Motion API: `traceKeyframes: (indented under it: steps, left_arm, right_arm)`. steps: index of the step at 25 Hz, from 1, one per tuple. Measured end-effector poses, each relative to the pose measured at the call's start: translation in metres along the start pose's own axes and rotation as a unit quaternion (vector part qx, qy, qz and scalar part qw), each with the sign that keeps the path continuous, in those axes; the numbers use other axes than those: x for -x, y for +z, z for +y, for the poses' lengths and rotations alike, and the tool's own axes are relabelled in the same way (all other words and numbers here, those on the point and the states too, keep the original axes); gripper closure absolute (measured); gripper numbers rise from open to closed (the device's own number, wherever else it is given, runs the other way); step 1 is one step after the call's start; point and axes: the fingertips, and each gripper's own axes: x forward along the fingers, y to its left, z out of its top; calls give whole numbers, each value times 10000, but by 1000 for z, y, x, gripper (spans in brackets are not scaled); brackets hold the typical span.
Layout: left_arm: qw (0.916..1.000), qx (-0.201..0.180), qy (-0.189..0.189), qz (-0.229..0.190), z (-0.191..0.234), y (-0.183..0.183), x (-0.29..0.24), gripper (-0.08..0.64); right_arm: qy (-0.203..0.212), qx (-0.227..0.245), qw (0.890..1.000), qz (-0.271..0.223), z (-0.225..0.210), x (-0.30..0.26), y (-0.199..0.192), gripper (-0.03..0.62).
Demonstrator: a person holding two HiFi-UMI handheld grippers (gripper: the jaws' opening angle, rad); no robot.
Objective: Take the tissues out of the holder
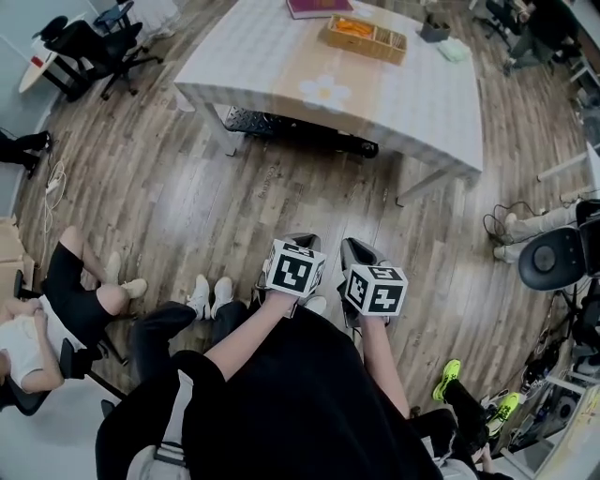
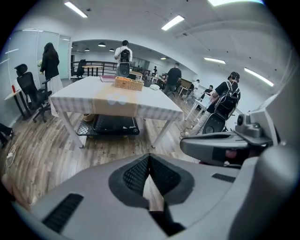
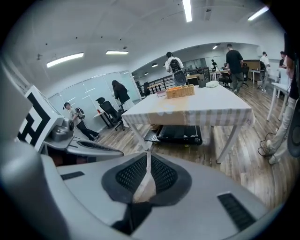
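1. The wooden floor spreads between the person and the table.
2. The woven holder sits near the table's far edge, well apart from both claws.
3. The left claw is closed tip to tip, with nothing in it.
4. The right claw is likewise closed and empty, just beside the left.

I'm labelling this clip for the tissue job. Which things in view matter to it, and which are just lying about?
For the job: wicker holder on the table; left gripper and right gripper, both shut, empty, far from it.
Lying about: red book, flat trolley under the table, office chair.
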Motion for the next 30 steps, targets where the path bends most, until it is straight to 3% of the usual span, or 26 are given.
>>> traceKeyframes:
  steps: [6, 11, 18, 30]
  left_arm:
    - [10000, 52, -58, 4, 23, 13, -3, 560]
    - [9998, -94, -171, 15, 37, 41, -13, 560]
    - [9987, -306, -401, -14, 52, 82, -27, 560]
    - [9974, -402, -595, 50, 90, 113, -40, 560]
  right_arm:
    - [175, 202, 9996, 125, 17, -24, 14, 555]
    - [12, 251, 9997, 24, 12, -38, 43, 554]
    - [-225, 74, 9997, -116, -1, -55, 77, 568]
    - [-338, -148, 9993, -36, 6, -98, 101, 577]
